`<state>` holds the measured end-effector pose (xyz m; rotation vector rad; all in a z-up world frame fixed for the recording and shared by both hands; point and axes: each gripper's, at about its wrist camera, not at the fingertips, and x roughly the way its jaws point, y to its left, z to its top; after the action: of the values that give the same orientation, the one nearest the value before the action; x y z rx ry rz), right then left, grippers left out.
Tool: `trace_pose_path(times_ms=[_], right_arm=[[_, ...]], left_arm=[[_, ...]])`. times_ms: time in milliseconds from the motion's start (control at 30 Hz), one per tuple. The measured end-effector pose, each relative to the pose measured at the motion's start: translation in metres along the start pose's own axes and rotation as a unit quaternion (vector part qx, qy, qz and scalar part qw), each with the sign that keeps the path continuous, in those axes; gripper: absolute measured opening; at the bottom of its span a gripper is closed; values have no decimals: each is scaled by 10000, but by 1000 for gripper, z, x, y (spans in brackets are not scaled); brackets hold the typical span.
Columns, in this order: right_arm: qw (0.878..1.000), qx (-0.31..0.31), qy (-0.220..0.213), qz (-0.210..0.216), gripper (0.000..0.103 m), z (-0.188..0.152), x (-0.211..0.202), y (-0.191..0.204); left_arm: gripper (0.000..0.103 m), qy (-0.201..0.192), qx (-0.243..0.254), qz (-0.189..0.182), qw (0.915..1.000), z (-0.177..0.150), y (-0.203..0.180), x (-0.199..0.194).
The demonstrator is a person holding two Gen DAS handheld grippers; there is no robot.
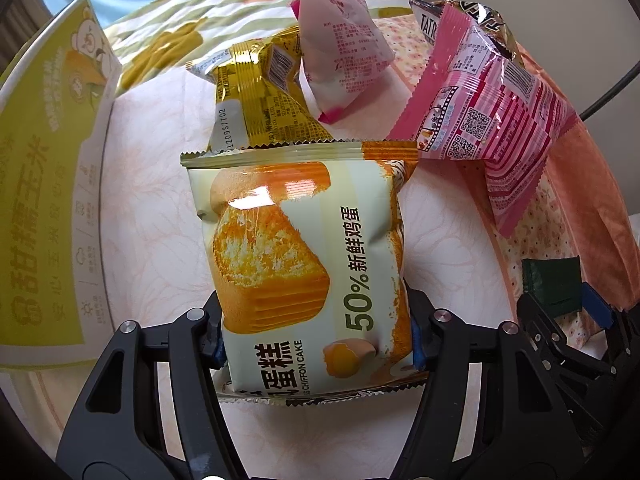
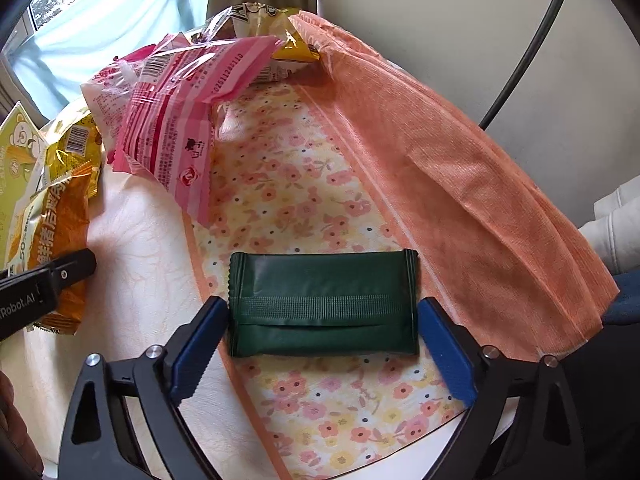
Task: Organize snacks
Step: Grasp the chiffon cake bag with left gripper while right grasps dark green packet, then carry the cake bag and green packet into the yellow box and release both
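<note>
Two snack packets, one between each gripper's fingers

The chiffon cake packet (image 1: 308, 276) is clamped at its sides by the left gripper (image 1: 316, 344), its long axis running forward along the fingers. The green packet (image 2: 324, 304) is bracketed by the right gripper (image 2: 320, 340), long axis crosswise between the blue pads (image 2: 196, 354); whether it is squeezed cannot be told. Farther on, a gold packet (image 1: 260, 92), a white-and-pink pouch (image 1: 340, 48) and a pink striped bag (image 1: 488, 100) are heaped on the floral cloth (image 2: 288, 184), with an orange fabric fold (image 2: 460, 168) to the right and a curtained window (image 2: 100, 12) behind.
</note>
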<state>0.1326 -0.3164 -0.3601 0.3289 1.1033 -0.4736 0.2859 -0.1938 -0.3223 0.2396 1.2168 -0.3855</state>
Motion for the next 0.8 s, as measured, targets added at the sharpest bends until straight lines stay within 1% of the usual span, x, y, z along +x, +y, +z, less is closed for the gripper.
trace_pose_path(times_ms=[100,133,267,333,400,467,567,800], right_arm=[[10000,-71,-54,40,82,-2,-3,5],[9999,-97,-74,56,80,-3,-5,6],[9997,-195,-143,87,70,-6,-9,12],[9996,-189,-152,115,68,-7,-9,13],[9996,-154,-170,170,63,-8,-11,12],[9994,-90,-167,296,62,-7,-14,10],[9990,-138,-265,337,61,-2,-27,8],[9955,-411,-688,509,61,9,-73,14]], left_arm=[[60,-12,-6,-19,10000,0,-1,-1],[60,-13,3,-21,10000,-2,-1,-2],[60,-22,9,-26,10000,4,-1,0],[60,-52,2,-21,10000,4,0,-3],[60,-102,-19,-18,9999,4,1,-7],[60,-168,-43,-2,9998,3,3,-13],[60,-302,-124,12,9995,2,5,-26],[60,-736,-353,62,9966,-3,10,-72]])
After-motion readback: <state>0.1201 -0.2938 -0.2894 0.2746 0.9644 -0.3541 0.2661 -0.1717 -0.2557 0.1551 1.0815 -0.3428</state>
